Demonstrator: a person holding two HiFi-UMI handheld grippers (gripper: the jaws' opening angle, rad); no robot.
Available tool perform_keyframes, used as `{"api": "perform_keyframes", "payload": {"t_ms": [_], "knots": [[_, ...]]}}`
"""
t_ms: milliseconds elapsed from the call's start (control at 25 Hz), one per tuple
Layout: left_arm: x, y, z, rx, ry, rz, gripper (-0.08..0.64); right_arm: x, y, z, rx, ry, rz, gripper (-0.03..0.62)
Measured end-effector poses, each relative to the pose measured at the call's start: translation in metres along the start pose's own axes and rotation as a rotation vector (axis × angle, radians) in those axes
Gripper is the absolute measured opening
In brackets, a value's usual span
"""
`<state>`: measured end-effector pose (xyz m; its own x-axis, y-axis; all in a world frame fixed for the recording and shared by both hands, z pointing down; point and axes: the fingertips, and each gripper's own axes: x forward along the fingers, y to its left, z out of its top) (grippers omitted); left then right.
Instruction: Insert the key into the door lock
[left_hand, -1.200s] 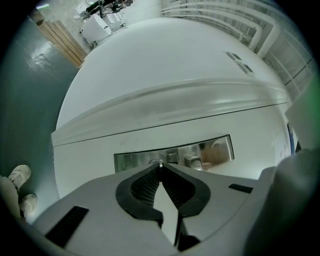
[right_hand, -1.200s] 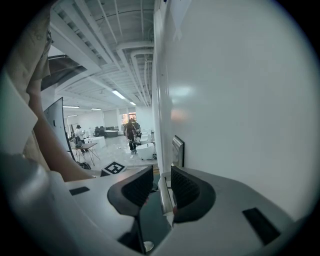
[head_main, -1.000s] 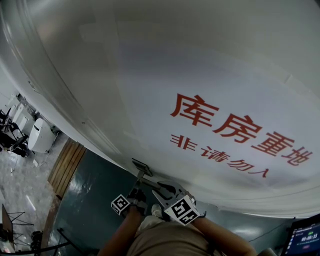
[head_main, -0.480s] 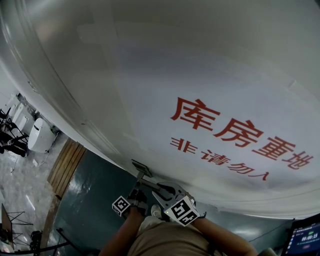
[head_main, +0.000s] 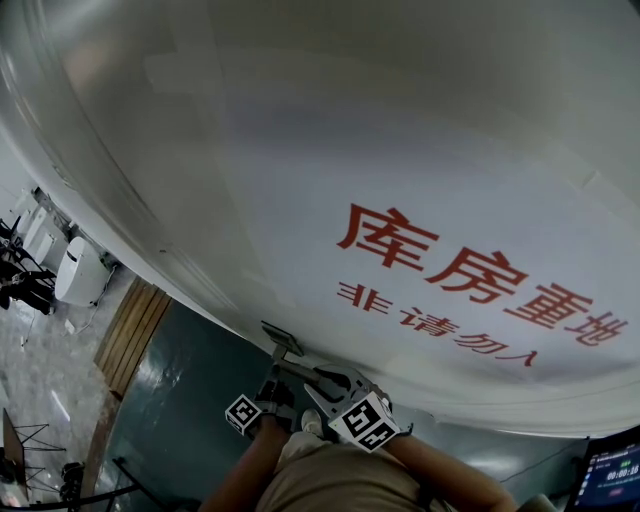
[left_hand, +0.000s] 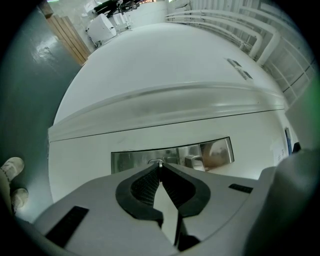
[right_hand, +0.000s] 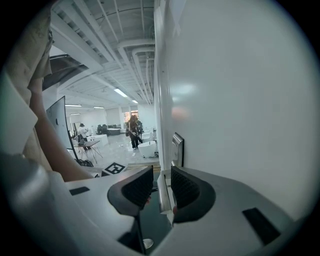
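Key (left_hand: 158, 162) is sitting pinched in the left gripper's (left_hand: 159, 166) closed jaws, tip meeting the lock plate (left_hand: 132, 160); full insertion is looking unfinished. The right gripper's (right_hand: 161, 176) jaws are standing apart around the door handle (right_hand: 163, 194)

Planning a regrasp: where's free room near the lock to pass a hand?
Free: bare door face above the red lettering; green floor left of the lock plate. Crowded: at that plate, left gripper and right gripper sit side by side.
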<state>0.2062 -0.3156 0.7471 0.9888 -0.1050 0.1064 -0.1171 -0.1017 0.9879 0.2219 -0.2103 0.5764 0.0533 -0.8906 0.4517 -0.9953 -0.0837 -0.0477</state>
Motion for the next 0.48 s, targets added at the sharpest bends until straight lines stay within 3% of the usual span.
{"api": "perform_keyframes", "payload": {"t_ms": [480], "knots": [[0.0003, 0.0067, 0.0010, 0.013, -0.003, -0.007, 0.031, 0.0022, 0.0020, -0.0005, -0.017, 0.013, 0.015, 0.118]]}}
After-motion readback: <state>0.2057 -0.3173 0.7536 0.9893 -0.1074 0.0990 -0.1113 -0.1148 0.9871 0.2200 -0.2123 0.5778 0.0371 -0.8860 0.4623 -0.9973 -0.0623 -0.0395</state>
